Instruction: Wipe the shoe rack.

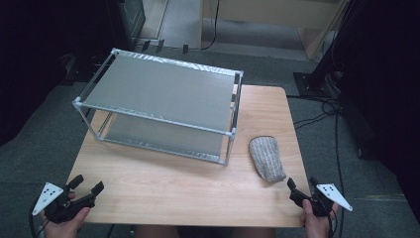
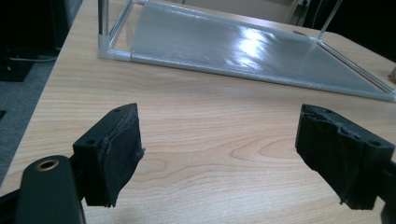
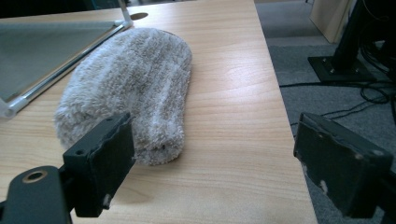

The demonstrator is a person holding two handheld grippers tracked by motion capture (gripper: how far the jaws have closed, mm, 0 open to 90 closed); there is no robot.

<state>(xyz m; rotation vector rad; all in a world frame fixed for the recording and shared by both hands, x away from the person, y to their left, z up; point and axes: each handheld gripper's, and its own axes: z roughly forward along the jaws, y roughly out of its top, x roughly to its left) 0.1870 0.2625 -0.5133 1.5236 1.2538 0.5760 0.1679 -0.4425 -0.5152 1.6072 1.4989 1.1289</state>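
A fuzzy grey slipper [image 1: 267, 157] lies flat on the right part of the wooden table [image 1: 168, 186]; in the right gripper view the slipper [image 3: 135, 88] stretches away just ahead of the jaws. My right gripper [image 1: 302, 187] hovers at the table's front right corner, open, nothing between its jaws [image 3: 212, 163]. At the front left corner my left gripper [image 1: 88, 184] is open too, above bare wood [image 2: 217, 154]. A two-level metal-frame shelf [image 1: 163, 106] stands on the table's back half.
The shelf's lower grey panel [image 2: 243, 46] fills the far table in the left gripper view. Cables [image 1: 322, 111] and a black stand base [image 1: 309, 82] lie on the grey floor to the right. Bare wood spans the front of the table between the grippers.
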